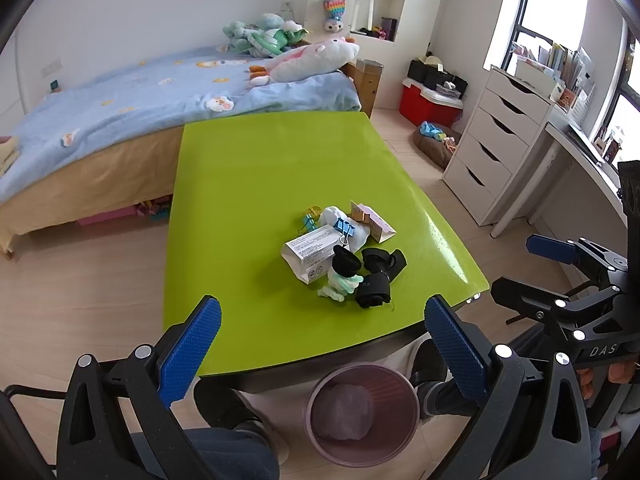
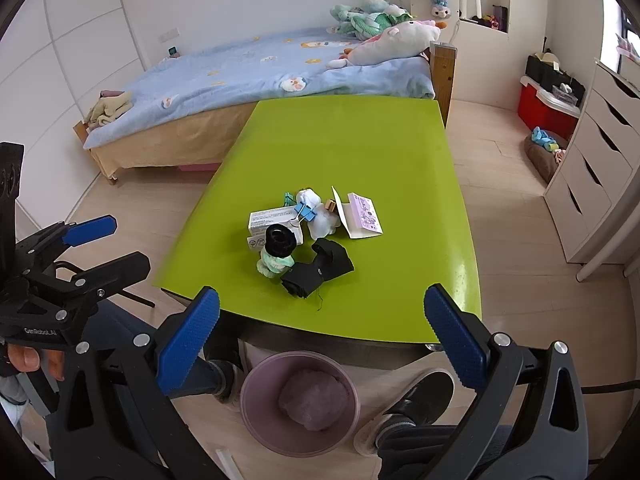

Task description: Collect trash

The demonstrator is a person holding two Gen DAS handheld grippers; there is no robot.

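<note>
While cluttered, trash pile (image 1: pixel 340 256) sits heaped.

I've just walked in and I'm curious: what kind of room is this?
Most likely a child's bedroom. A bed with a blue cartoon-print blanket sits behind the green table, plush toys are piled at its head, and a white chest of drawers stands by the window.

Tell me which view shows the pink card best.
The right wrist view. There the pink card lies open toward the camera with its printed face visible, clear of the pile. In the left wrist view the same card sits behind the white wad, foreshortened.
</note>
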